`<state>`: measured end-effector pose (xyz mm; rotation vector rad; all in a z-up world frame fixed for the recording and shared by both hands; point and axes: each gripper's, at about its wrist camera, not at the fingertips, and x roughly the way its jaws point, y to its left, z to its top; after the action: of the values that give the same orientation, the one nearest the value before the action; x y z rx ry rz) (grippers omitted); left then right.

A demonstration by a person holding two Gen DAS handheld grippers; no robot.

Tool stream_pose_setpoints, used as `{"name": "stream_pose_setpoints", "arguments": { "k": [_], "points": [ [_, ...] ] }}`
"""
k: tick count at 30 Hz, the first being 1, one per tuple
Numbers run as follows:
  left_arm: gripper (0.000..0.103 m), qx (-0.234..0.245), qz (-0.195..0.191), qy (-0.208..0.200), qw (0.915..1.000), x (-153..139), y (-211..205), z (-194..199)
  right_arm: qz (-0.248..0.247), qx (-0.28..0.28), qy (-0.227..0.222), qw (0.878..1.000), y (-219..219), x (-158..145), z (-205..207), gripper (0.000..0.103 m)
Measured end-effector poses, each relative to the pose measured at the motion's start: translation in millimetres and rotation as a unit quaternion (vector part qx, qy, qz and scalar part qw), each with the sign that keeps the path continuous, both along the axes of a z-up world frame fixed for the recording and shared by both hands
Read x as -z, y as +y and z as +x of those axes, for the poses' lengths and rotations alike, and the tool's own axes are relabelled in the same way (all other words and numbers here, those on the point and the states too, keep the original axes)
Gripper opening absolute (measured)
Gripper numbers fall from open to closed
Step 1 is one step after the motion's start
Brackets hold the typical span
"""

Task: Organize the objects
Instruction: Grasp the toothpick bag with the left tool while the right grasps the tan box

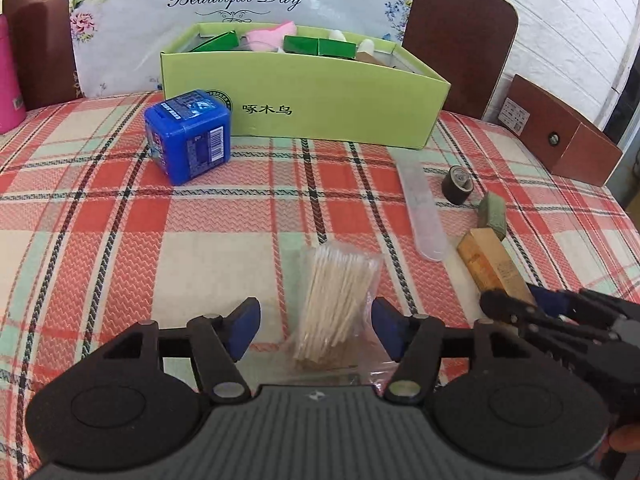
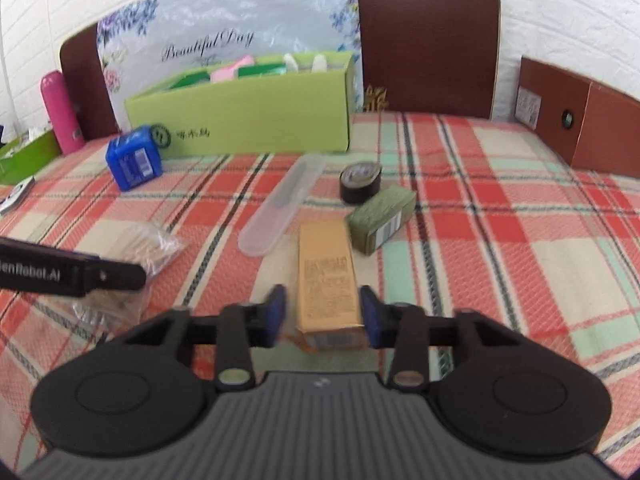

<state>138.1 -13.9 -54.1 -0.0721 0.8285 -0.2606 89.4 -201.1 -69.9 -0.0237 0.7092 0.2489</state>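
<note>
A clear bag of wooden toothpicks (image 1: 336,300) lies on the plaid cloth between the fingers of my open left gripper (image 1: 316,326); the pads stand apart from its sides. It also shows in the right wrist view (image 2: 136,252). A tan box (image 2: 326,276) lies between the fingers of my right gripper (image 2: 323,314), which is open around its near end; the right pad is at its edge. The tan box also shows in the left wrist view (image 1: 490,262). A green open box (image 1: 304,92) holding several items stands at the back.
A blue cube container (image 1: 188,136) stands beside the green box. A clear flat case (image 2: 280,208), a black cap (image 2: 360,182) and an olive box (image 2: 380,218) lie beyond the tan box. A pink bottle (image 2: 60,112) stands far left. A brown box (image 2: 580,124) lies at the right.
</note>
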Motion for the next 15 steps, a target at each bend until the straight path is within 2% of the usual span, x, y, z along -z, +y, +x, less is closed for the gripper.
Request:
{"name": "stream_pose_setpoints", "arguments": {
  "k": [5, 9, 14, 15],
  "points": [
    [0.064, 0.007, -0.002, 0.001, 1.0, 2, -4, 3, 0.014, -0.052, 0.016, 0.998, 7, -4, -17, 0.032],
    [0.064, 0.022, 0.0, -0.001, 0.9997, 1, -10, 2, 0.006, -0.047, 0.007, 0.999, 11, -8, -15, 0.043],
    [0.064, 0.022, 0.007, -0.002, 0.9997, 2, -13, 4, 0.0, -0.048, 0.009, 0.999, 16, -7, -10, 0.043],
    [0.06, 0.025, 0.005, -0.003, 0.9997, 2, -14, 4, 0.001, -0.049, 0.011, 0.999, 16, -6, -10, 0.04]
  ]
}}
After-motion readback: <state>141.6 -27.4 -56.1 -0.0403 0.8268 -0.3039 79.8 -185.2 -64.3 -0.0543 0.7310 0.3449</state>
